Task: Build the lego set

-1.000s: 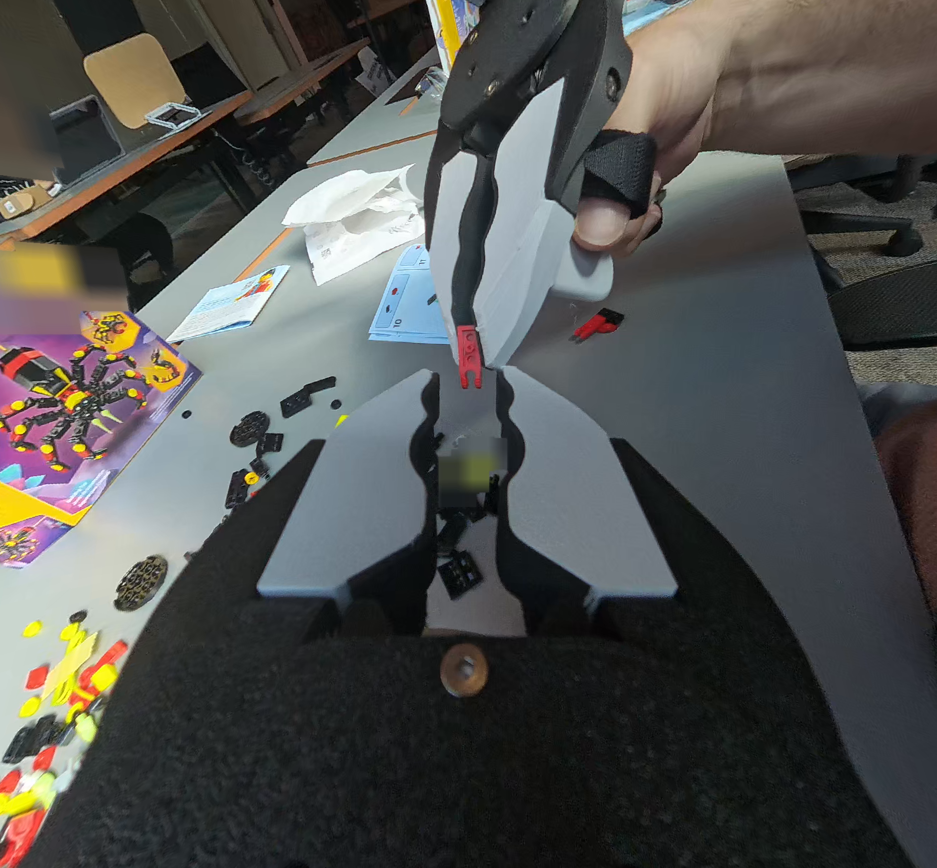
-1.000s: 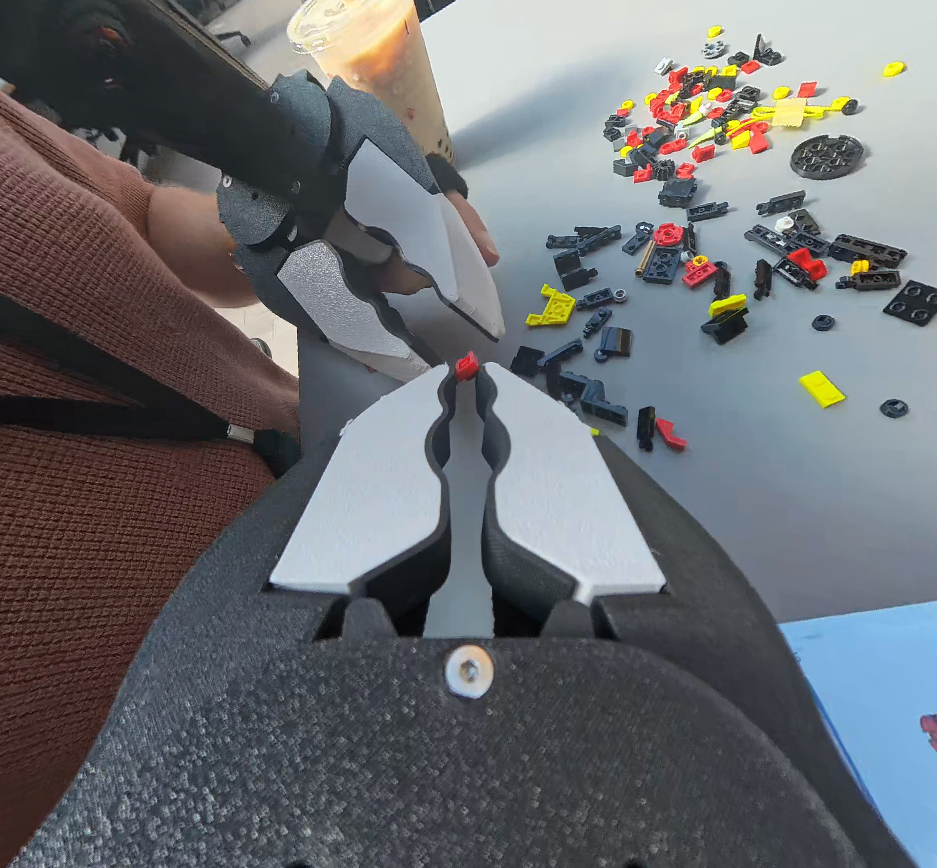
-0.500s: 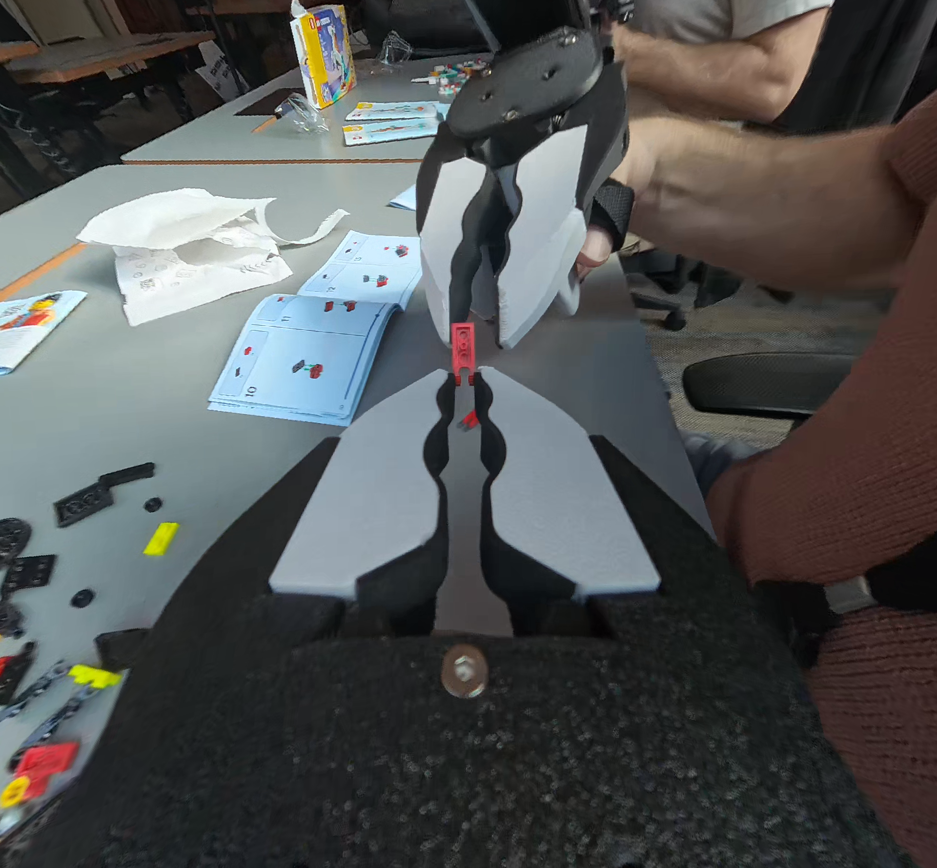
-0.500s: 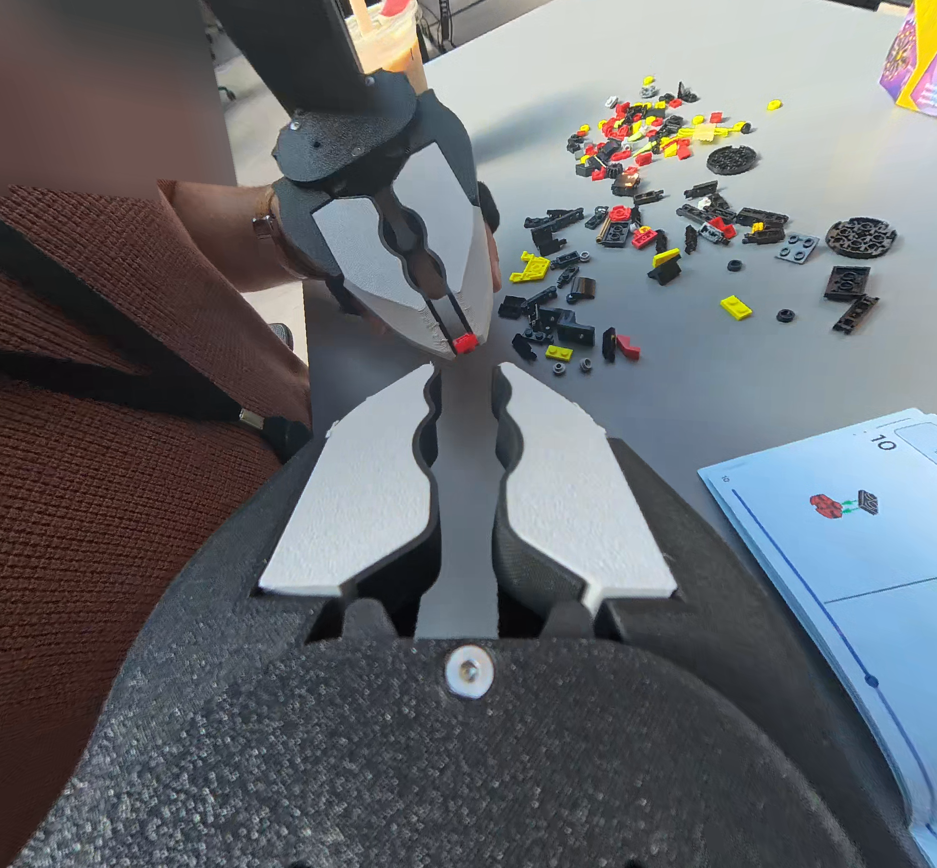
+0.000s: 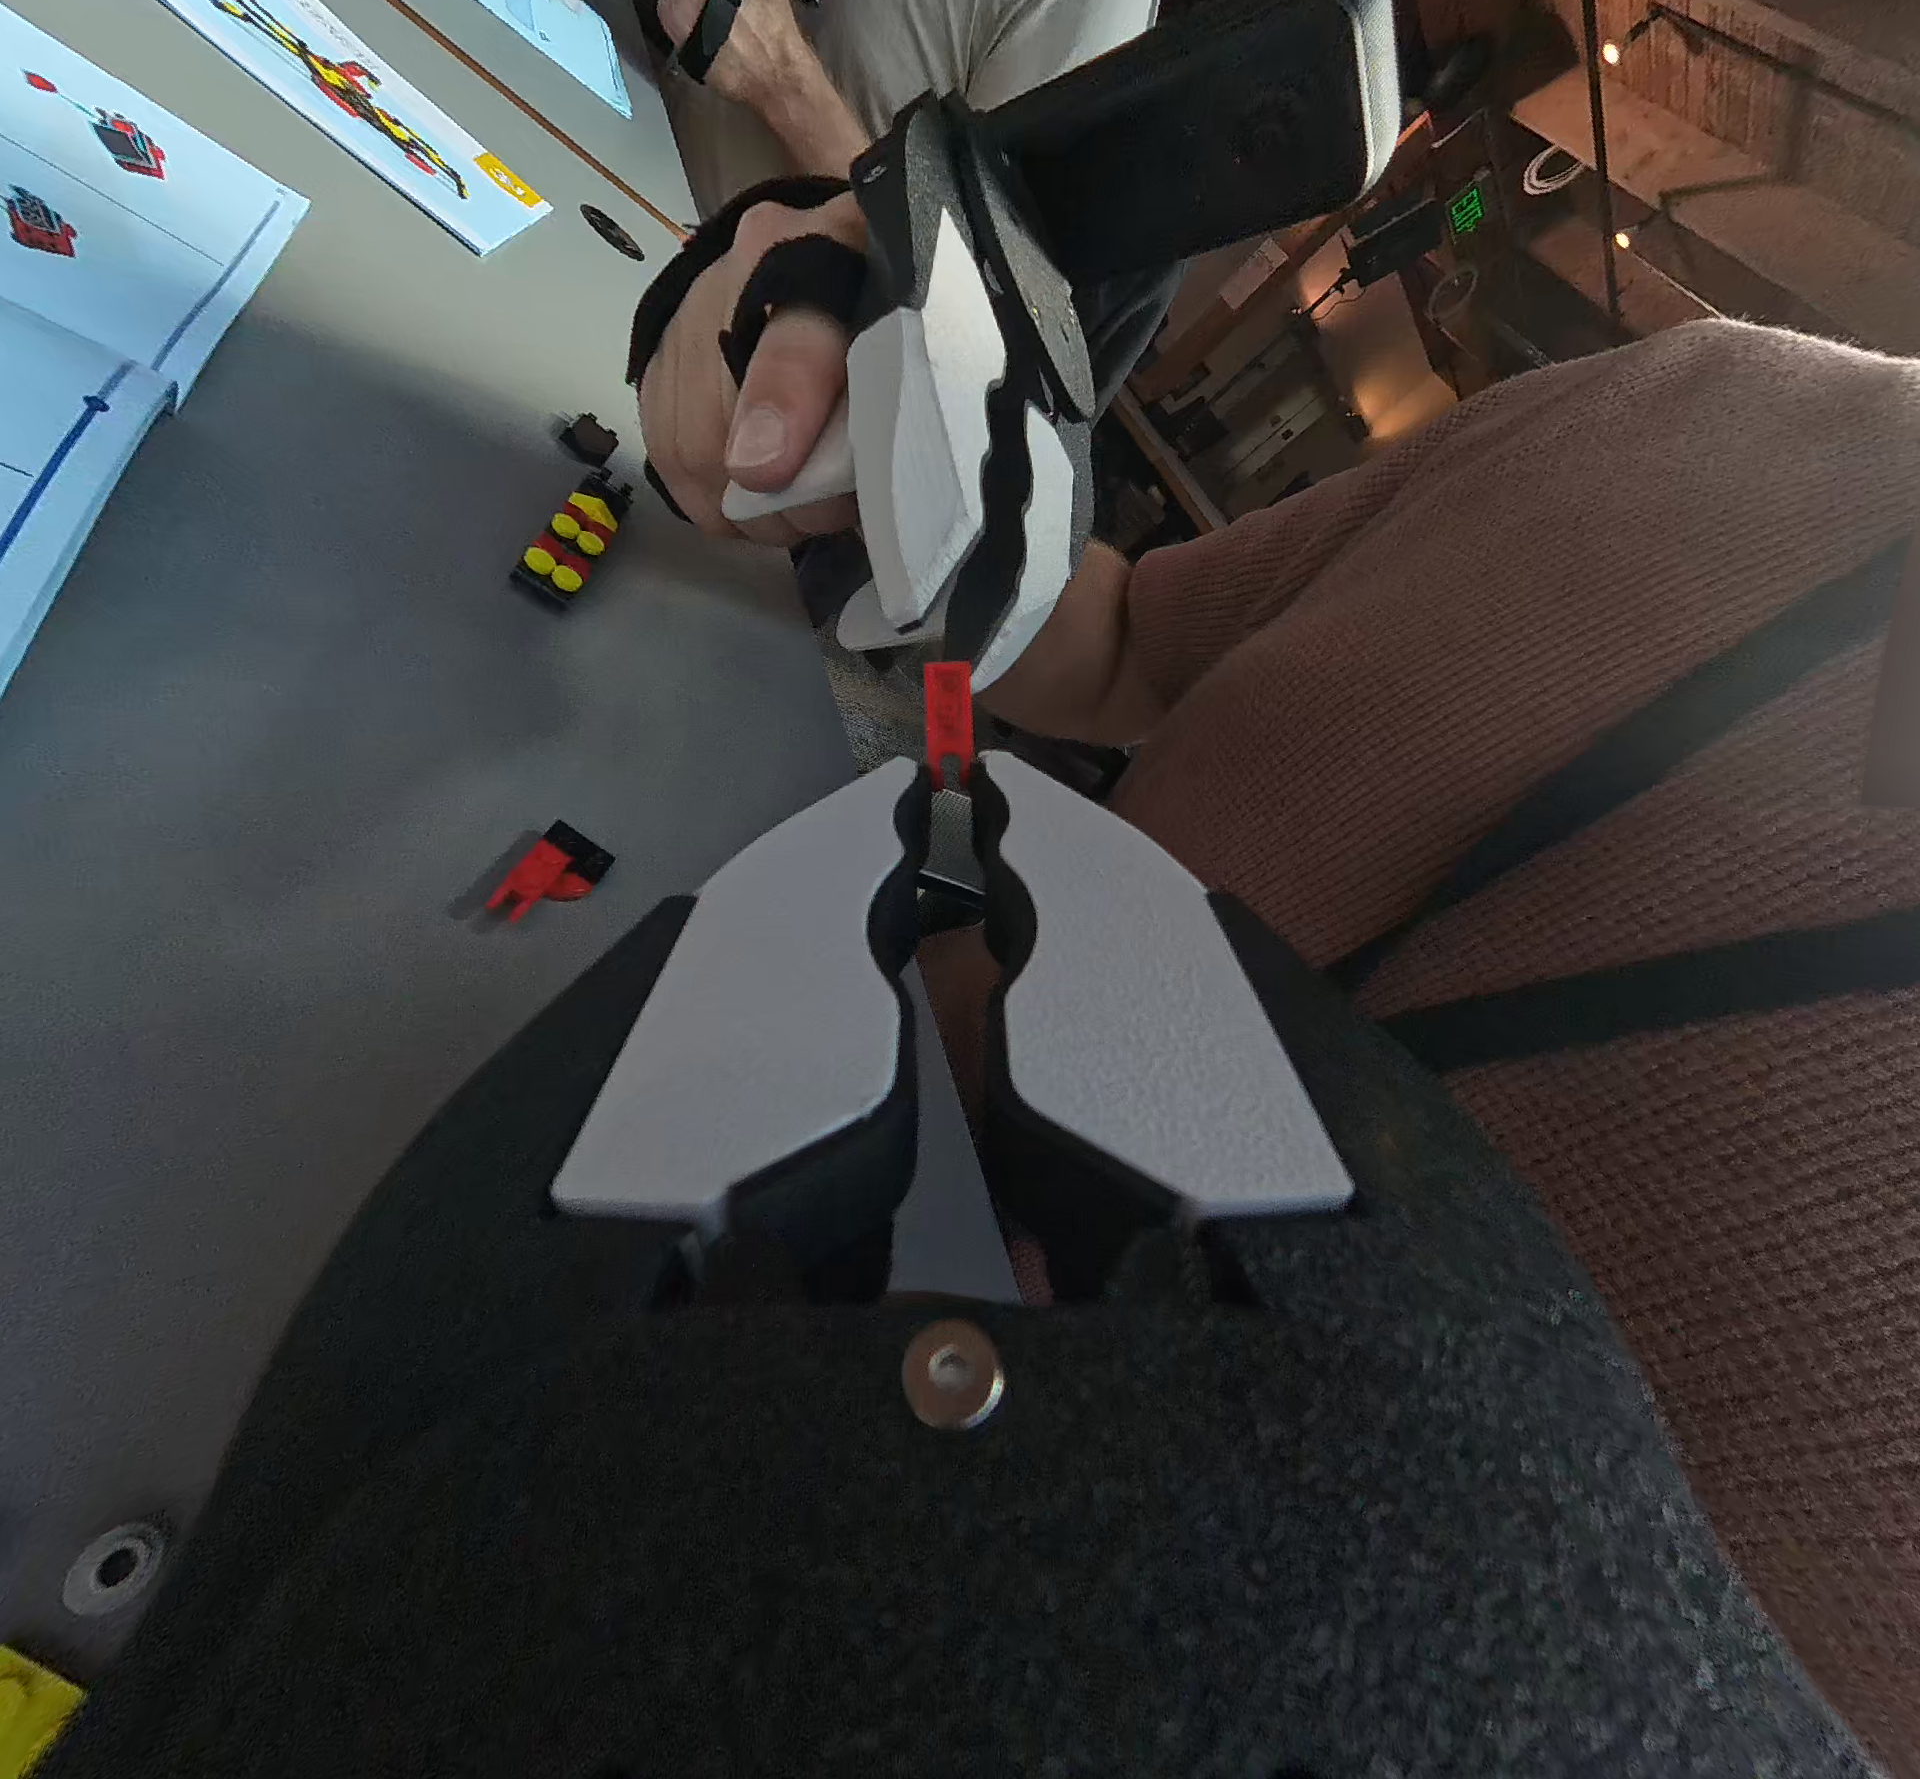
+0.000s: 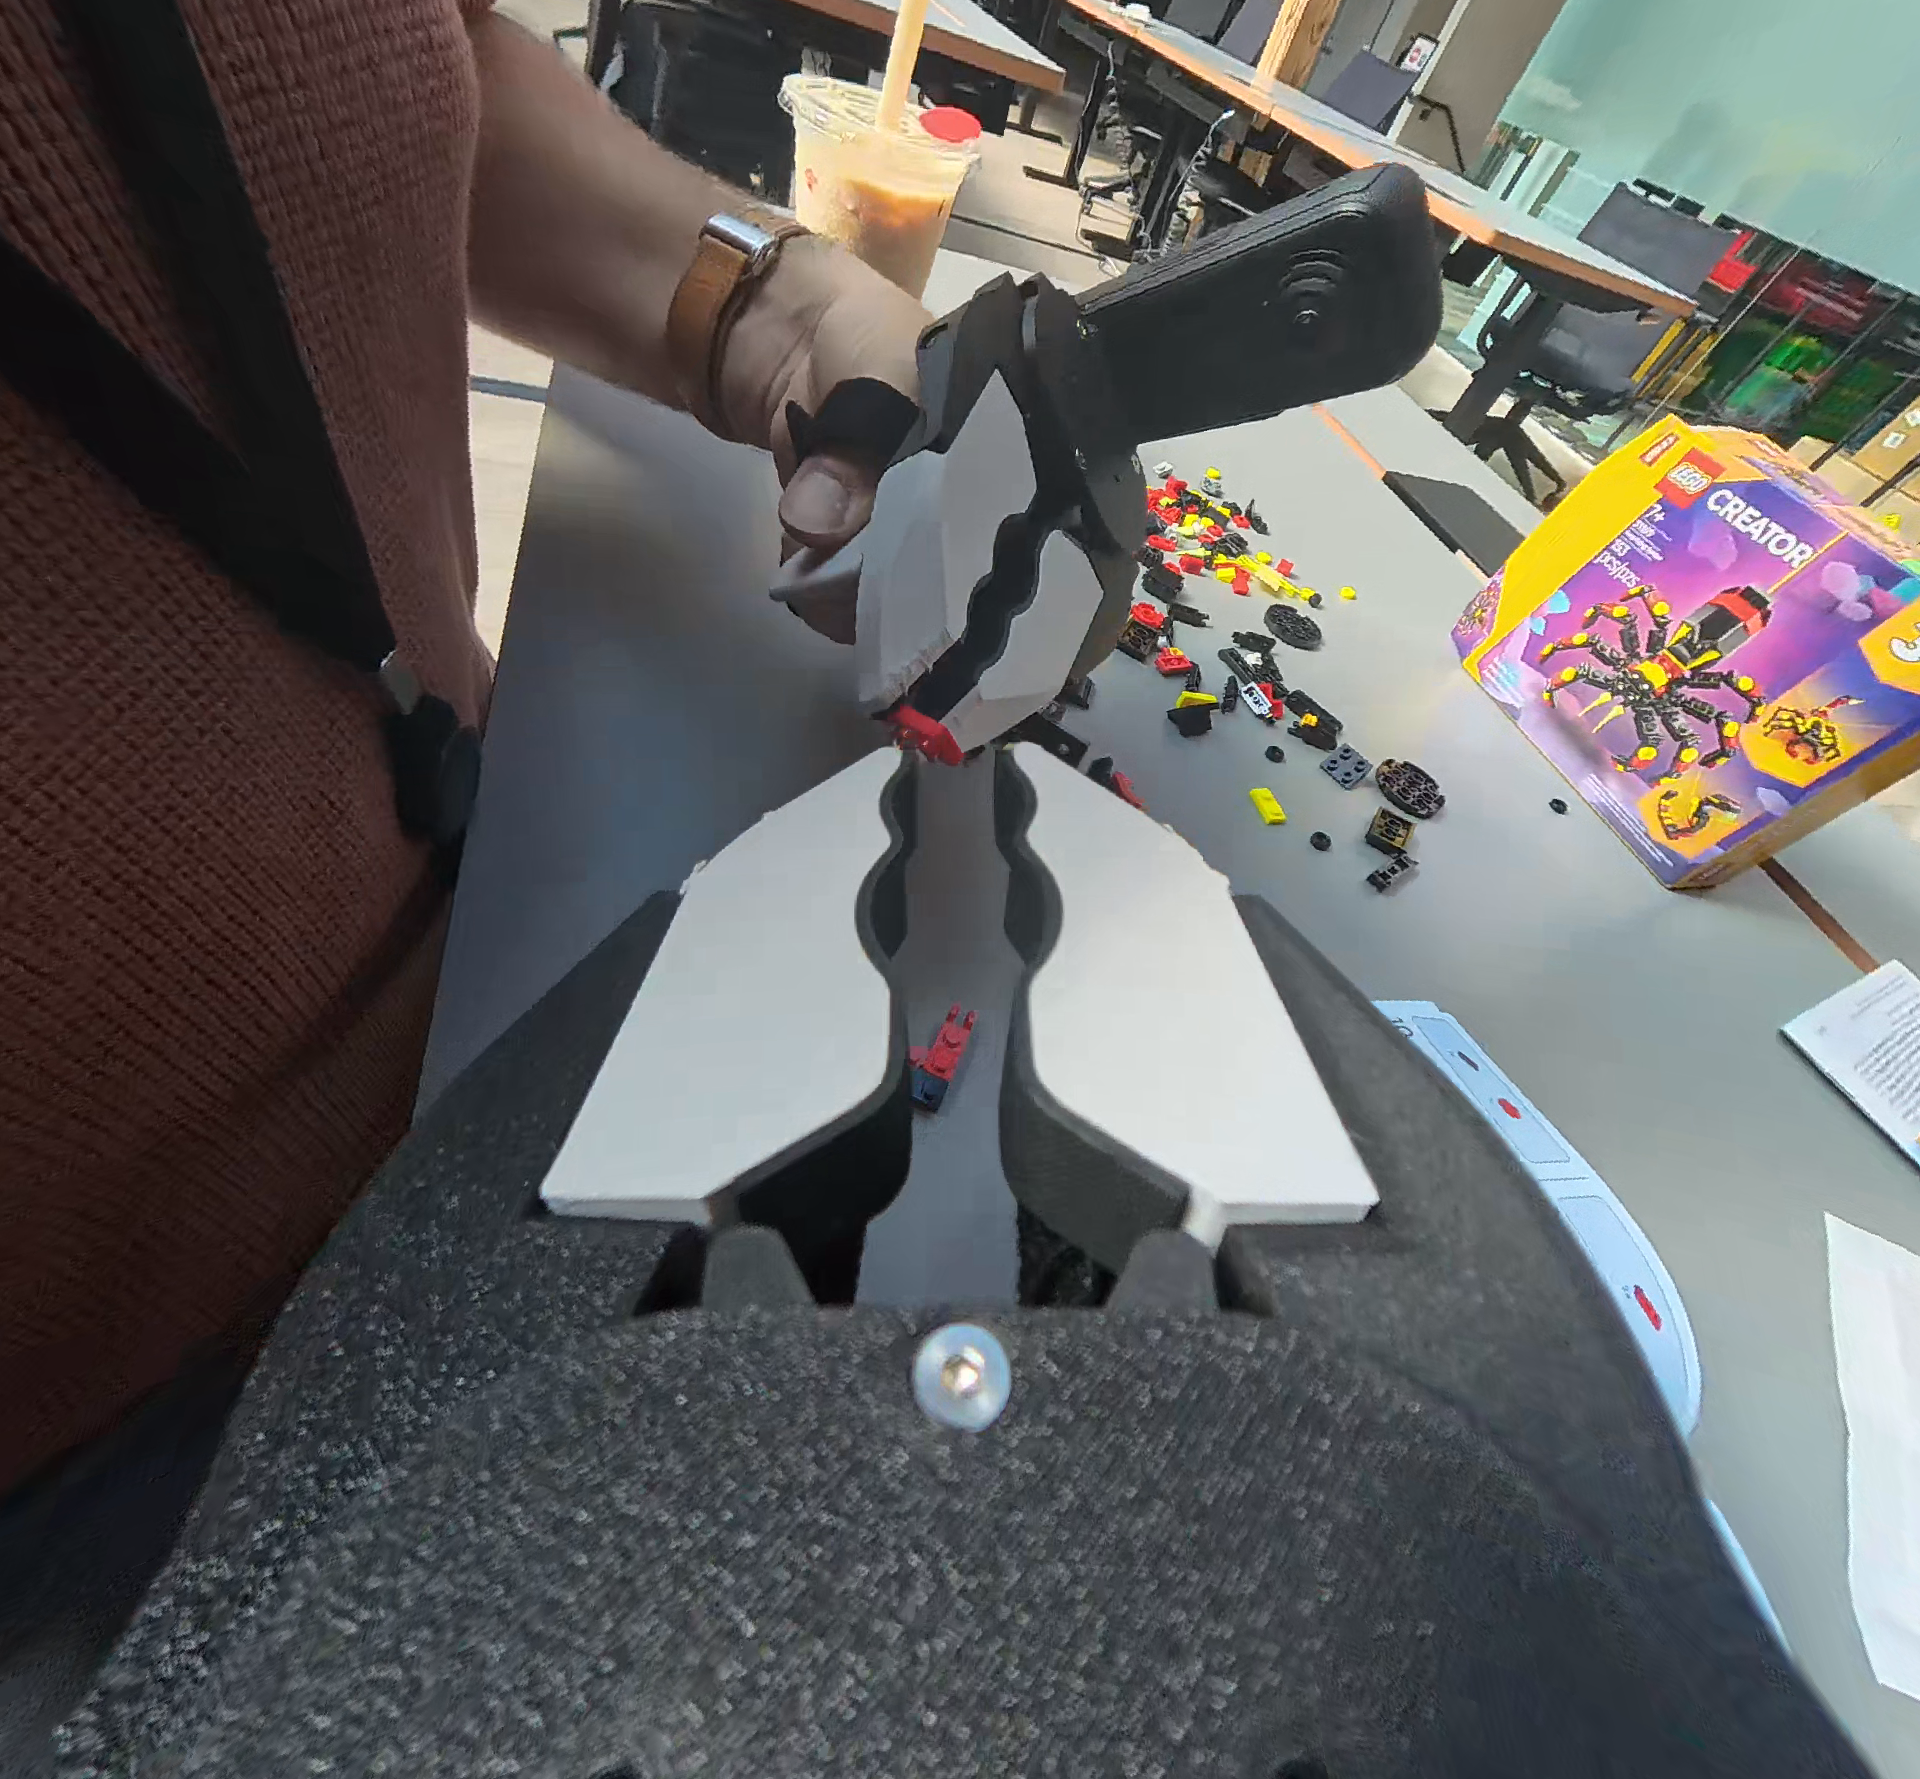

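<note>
We see the left gripper point(image 5: 951, 779) closed on a small red lego piece point(image 5: 948, 719), pinching its lower end at the very fingertips, so the piece stands up out of the tips, off the table. The right gripper point(image 6: 951, 768) meets it tip to tip: its jaws stand a little apart, grey tabletop shows through the gap, and we find nothing between them. The red piece reaches just to its tips. We cannot tell whether it touches them.

Each gripper is held in a bare hand with a black strap over the fingers, the right hand point(image 5: 727, 399) and the left hand point(image 6: 821, 399), the latter with a brown-strapped watch at the wrist.

On the grey table point(image 5: 260, 742) below lies a small red and black assembly point(image 5: 551, 872), and farther off we see a black block with yellow and red studs point(image 5: 569, 540). An open blue instruction booklet point(image 5: 104, 202) lies beyond. In the right wrist view we make out a scatter of loose pieces point(image 6: 1226, 586), black, red and yellow, with the purple and yellow set box point(image 6: 1704, 680) near them and an iced drink with a straw point(image 6: 883, 181) at the table's edge.
</note>
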{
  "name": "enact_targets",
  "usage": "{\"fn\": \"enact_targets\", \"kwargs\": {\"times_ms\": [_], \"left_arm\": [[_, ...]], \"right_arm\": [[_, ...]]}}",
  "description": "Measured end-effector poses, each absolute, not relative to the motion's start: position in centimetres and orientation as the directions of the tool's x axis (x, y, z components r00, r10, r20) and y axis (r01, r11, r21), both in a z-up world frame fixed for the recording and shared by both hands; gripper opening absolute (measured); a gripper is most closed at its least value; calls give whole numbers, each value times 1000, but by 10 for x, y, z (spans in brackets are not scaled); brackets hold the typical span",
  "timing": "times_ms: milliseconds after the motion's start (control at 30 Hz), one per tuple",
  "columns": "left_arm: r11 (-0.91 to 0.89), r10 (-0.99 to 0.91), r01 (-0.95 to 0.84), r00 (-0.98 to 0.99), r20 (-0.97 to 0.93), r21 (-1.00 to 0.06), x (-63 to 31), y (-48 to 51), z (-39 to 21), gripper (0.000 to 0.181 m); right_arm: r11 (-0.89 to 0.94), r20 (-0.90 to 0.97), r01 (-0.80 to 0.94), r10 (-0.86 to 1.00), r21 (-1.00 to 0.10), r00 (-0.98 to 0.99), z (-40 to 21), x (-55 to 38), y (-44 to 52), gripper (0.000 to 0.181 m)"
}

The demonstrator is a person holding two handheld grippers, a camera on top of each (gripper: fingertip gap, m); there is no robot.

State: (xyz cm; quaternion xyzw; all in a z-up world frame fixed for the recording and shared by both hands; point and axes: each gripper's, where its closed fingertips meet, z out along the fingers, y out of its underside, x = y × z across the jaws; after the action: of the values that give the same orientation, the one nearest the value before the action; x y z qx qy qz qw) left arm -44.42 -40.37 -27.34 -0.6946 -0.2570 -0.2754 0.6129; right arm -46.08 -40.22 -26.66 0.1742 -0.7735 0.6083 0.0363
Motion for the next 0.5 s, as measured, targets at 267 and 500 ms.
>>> {"fn": "enact_targets", "kwargs": {"times_ms": [267, 500], "left_arm": [[-153, 36, 717, 691, 722, -680, -444, -397, -282, 7], [-109, 124, 652, 758, 641, -750, -455, -403, -285, 19]], "right_arm": [[197, 300, -359, -276, -912, -913, -275, -458, -400, 6], [349, 18, -75, -163, -934, -986, -289, -472, -399, 4]]}}
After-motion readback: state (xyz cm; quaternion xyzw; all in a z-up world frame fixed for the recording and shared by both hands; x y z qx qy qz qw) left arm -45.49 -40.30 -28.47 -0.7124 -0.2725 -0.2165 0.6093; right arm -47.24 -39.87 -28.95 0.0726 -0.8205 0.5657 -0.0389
